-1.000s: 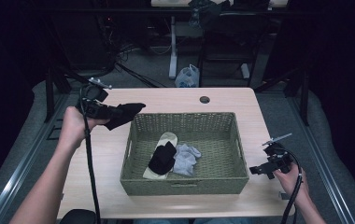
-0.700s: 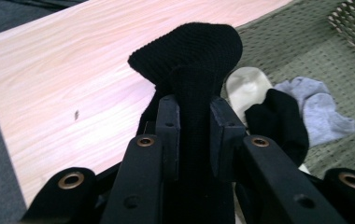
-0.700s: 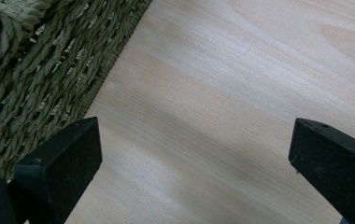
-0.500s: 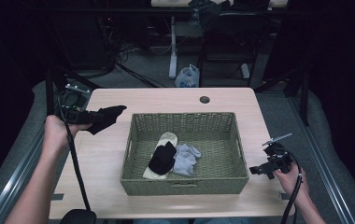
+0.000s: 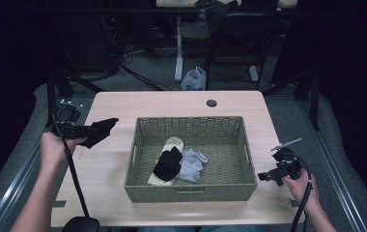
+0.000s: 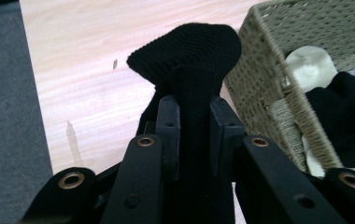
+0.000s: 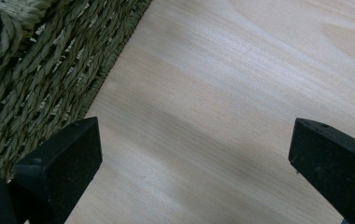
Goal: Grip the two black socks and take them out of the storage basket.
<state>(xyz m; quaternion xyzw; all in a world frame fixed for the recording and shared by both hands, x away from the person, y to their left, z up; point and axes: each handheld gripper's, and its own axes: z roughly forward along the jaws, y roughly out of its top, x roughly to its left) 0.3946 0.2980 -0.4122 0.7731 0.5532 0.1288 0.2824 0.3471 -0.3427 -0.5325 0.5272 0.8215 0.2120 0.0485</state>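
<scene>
One ribbed black sock [image 6: 192, 51] in left tool [image 6: 194, 126]

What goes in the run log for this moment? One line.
left gripper: shut on black sock, left of basket | right gripper: open, over table

I work in what looks like a lab or recording studio rather than a home. My light wooden table [image 5: 123, 164] has a round cable hole [image 5: 211, 103] near its far edge, as office desks do, and it stands on grey carpet [image 5: 297, 116] inside a frame of metal rails [image 5: 12, 193] that run along both sides. The room around me is dark, with only the tabletop lit. Beyond the far edge I see black stand legs [image 5: 138, 79], loose cables [image 5: 123, 53] on the floor, the white leg of another desk [image 5: 178, 53] and a plastic bag [image 5: 194, 79] left beside it.
</scene>
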